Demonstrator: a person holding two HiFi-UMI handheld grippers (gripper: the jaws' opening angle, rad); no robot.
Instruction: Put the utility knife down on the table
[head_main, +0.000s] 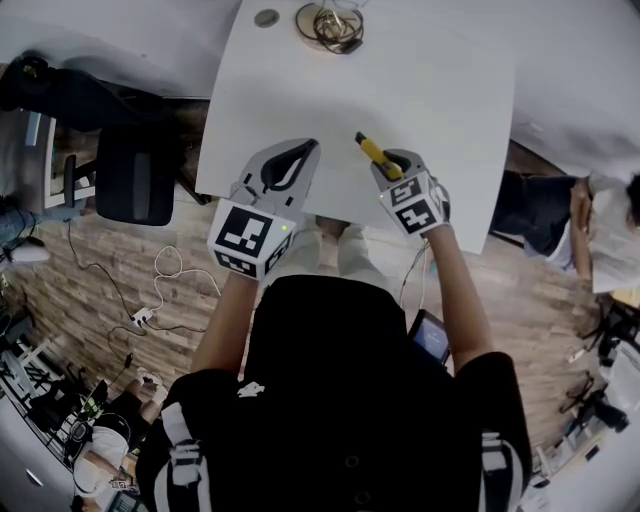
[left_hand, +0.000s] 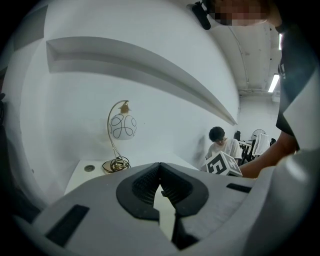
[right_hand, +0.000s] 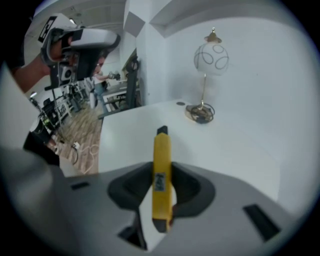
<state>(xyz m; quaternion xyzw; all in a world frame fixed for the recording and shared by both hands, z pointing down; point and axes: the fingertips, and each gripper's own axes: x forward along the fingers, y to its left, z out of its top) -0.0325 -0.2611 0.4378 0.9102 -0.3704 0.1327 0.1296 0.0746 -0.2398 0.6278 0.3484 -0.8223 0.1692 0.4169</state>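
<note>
A yellow utility knife with a black tip is clamped between the jaws of my right gripper, which is shut on it. In the right gripper view the knife sticks out forward past the jaws over the white table, and it does not appear to touch the top. My left gripper hangs over the table's near edge, to the left of the knife. Its jaw tips meet with nothing between them in the left gripper view. The right gripper's marker cube shows beside it there.
A small globe lamp with a coiled cord stands at the table's far edge, next to a round grommet. A black office chair stands left of the table. Another person sits to the right. Cables lie on the wooden floor.
</note>
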